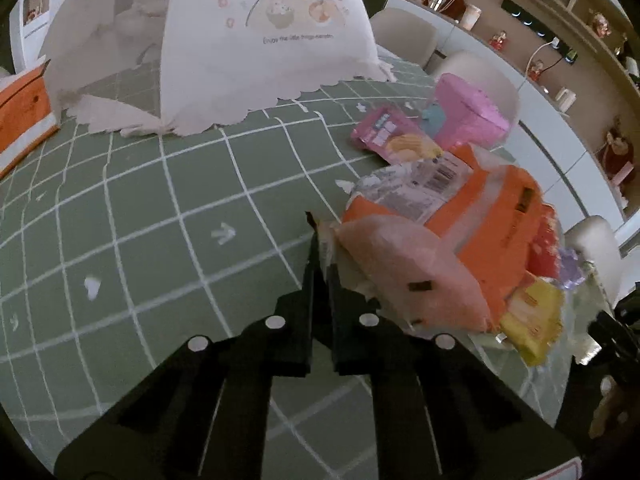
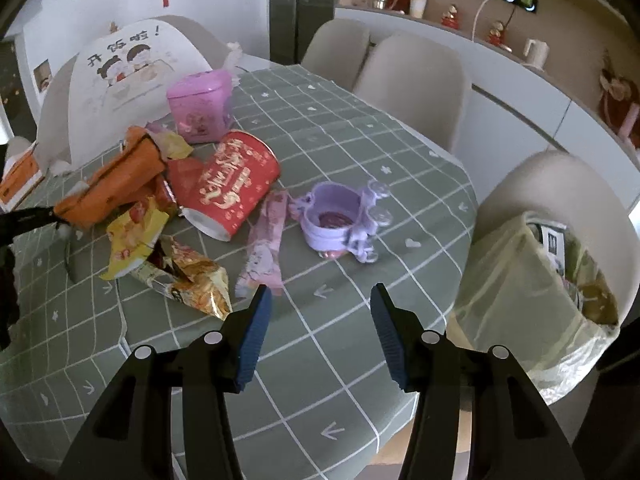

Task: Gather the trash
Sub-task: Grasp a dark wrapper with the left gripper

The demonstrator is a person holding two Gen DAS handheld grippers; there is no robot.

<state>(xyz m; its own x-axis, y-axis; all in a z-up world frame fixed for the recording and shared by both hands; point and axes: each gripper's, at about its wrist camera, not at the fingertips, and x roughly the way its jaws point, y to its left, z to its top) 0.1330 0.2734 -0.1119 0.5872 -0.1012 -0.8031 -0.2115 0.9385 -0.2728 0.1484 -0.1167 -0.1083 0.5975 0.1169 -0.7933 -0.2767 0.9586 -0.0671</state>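
Note:
My left gripper (image 1: 320, 236) is shut on the edge of an orange plastic package (image 1: 496, 216), held at the table's right side; a pale pink part of it (image 1: 404, 264) bulges beside the fingers. In the right wrist view the same orange package (image 2: 116, 184) hangs from the left gripper (image 2: 48, 214). My right gripper (image 2: 318, 300) is open and empty above the green checked tablecloth (image 2: 360, 152). Ahead of it lie a gold snack bag (image 2: 188, 280), a yellow wrapper (image 2: 132, 236), a pink wrapper (image 2: 266, 240) and a red paper cup (image 2: 232, 184) on its side.
A lined trash bin (image 2: 528, 292) stands at the table's right edge by a chair. A purple toy container (image 2: 340, 220) and a pink tin (image 2: 200, 106) sit on the table. A white mesh food cover (image 1: 224, 40) and an orange tissue box (image 1: 20, 120) stand at the far side.

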